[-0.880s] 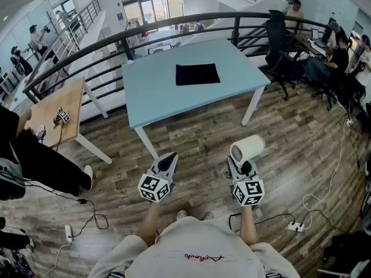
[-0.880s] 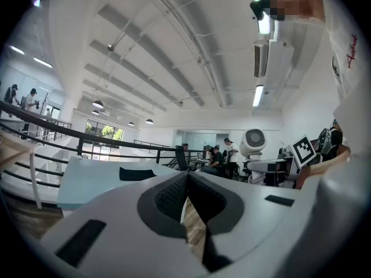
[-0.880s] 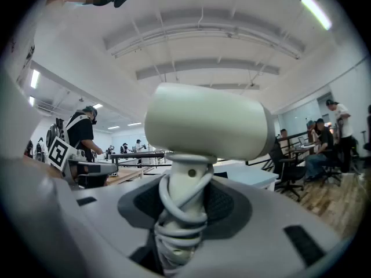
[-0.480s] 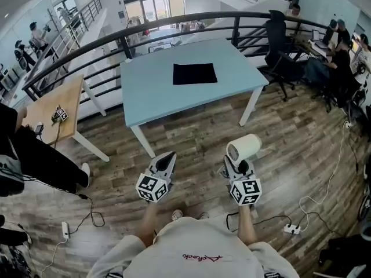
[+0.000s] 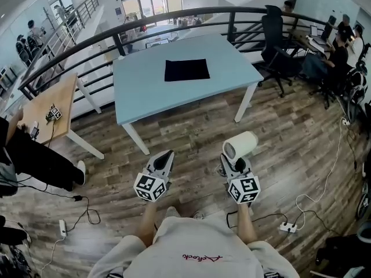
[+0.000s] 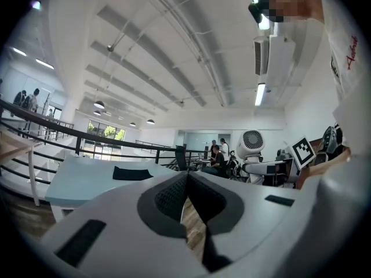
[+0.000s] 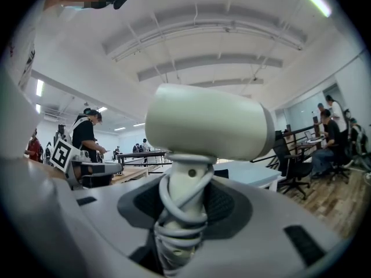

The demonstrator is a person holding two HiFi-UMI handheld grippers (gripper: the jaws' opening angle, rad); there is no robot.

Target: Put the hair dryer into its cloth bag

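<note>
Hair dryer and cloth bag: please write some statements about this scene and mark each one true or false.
1. The right gripper grips the hair dryer by its handle. True.
2. The cloth bag lies on the floor. False: it lies flat on the blue table.
3. The left gripper is shut and holds nothing. True.
4. The hair dryer is already inside the cloth bag. False: it is in the right gripper, away from the blue table.
</note>
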